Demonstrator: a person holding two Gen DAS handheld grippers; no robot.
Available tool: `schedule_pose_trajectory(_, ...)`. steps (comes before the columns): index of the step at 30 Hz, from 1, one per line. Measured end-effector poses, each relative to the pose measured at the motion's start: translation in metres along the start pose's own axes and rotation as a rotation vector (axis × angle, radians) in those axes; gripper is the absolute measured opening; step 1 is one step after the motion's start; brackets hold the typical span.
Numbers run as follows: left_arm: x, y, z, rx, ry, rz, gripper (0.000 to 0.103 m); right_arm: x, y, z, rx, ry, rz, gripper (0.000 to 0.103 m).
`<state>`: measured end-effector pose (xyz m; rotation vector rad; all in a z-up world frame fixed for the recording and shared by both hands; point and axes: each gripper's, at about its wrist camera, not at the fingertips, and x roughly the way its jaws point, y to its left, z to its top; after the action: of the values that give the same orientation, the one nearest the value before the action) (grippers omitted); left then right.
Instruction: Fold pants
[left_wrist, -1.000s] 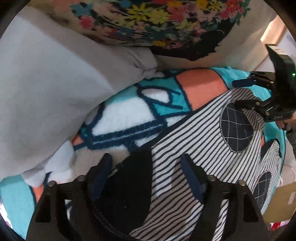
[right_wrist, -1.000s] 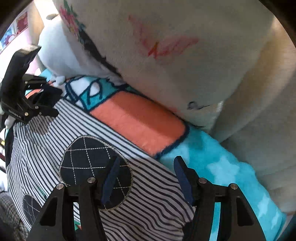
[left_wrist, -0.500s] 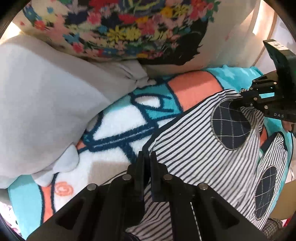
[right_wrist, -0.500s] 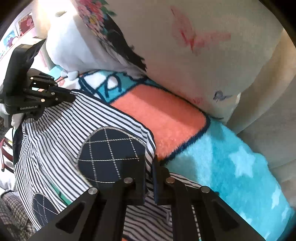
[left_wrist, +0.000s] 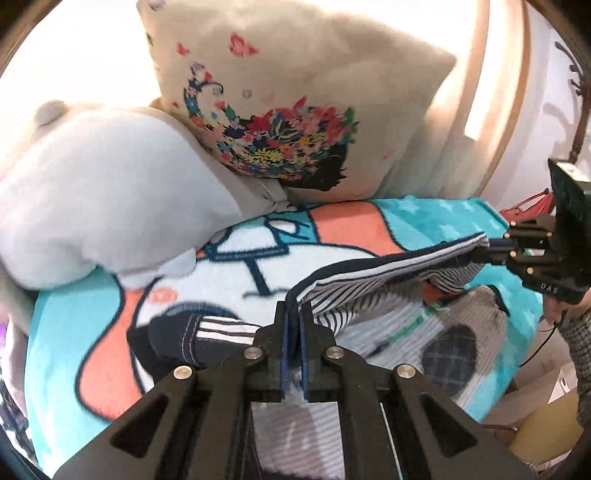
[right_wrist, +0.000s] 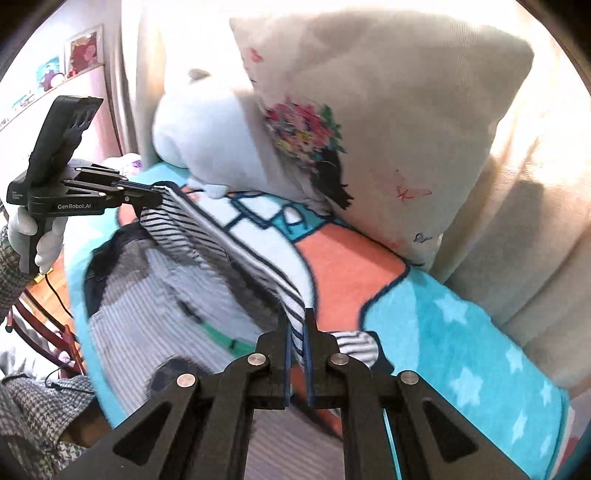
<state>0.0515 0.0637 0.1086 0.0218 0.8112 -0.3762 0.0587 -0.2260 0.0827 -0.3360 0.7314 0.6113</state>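
Note:
Navy-and-white striped pants (left_wrist: 373, 273) with dark checked round patches lie on a colourful fleece blanket (left_wrist: 347, 225). My left gripper (left_wrist: 293, 321) is shut on one corner of the pants' far edge. My right gripper (right_wrist: 297, 332) is shut on the other corner; it also shows in the left wrist view (left_wrist: 495, 247). The left gripper shows in the right wrist view (right_wrist: 151, 195). Between them the striped edge (right_wrist: 229, 243) is lifted off the blanket and stretched. The rest of the pants (right_wrist: 155, 317) hangs and lies below, blurred.
A cream floral pillow (left_wrist: 295, 110) and a light grey plush cushion (left_wrist: 103, 192) lean at the back of the blanket. A beige sofa back (right_wrist: 535, 221) rises on the right. A cardboard box (left_wrist: 543, 432) sits low at the right edge.
Both grippers closed on the pants' far edge, then lifted it up and back off the blanket. The striped edge now hangs stretched between them.

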Motion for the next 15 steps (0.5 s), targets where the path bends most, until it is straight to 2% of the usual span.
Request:
schedule_pose_trajectory(4, -0.020, -0.021, -0.031, 0.009, -0.041, 0.010, 0.005, -0.024, 0.028, -0.031, 0.018, -0.028, 0.005, 0.006)
schedule_pose_trajectory(7, -0.028, -0.037, -0.063, 0.015, -0.055, 0.017, 0.005, -0.028, 0.043, -0.055, 0.030, -0.018, -0.004, 0.006)
schedule_pose_trajectory(12, -0.023, -0.054, -0.106, 0.034, -0.012, 0.029, 0.006, -0.025, 0.064, -0.096, 0.090, 0.015, 0.007, 0.006)
schedule_pose_trajectory(15, -0.015, -0.051, -0.125, 0.003, 0.025, 0.021, 0.012, -0.019, 0.068, -0.112, 0.124, 0.030, 0.009, 0.007)
